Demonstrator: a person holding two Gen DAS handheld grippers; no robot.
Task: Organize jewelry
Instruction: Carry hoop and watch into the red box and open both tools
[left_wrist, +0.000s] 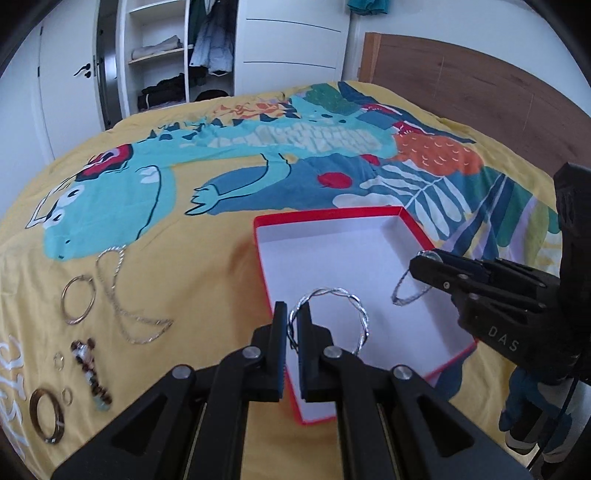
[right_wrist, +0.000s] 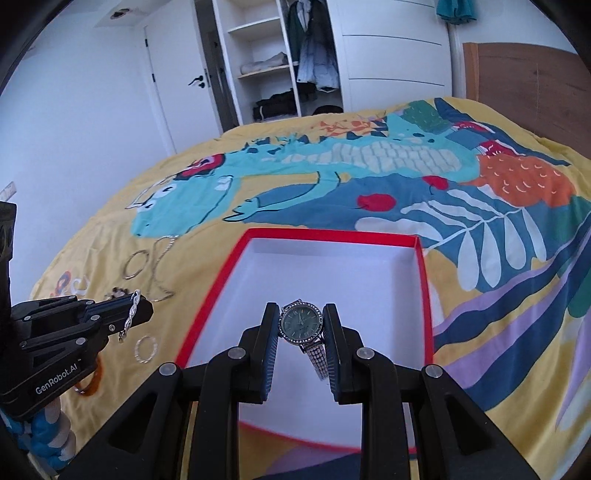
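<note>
Now both claws are loaded above the red-rimmed box (right_wrist: 421, 295), which sits open on the yellow dinosaur bedspread (left_wrist: 192, 266). Left gripper (left_wrist: 291, 321) is pinched narrow on a twisted silver bangle (left_wrist: 347, 299), its hoop hanging over the box's near-left corner. Right gripper (right_wrist: 301, 325) is clamped on a silver wristwatch (right_wrist: 301, 322), face up between the pads, band trailing down. Left of the box lie a chain necklace (left_wrist: 122, 306), a thin hoop bangle (left_wrist: 78, 300), what looks like a beaded bracelet (left_wrist: 90, 373), and a brown bangle (left_wrist: 47, 415).

red-rimmed white box (left_wrist: 334, 258), yellow bedspread (left_wrist: 147, 280) with a turquoise dinosaur print, black tongs (left_wrist: 291, 314).
</note>
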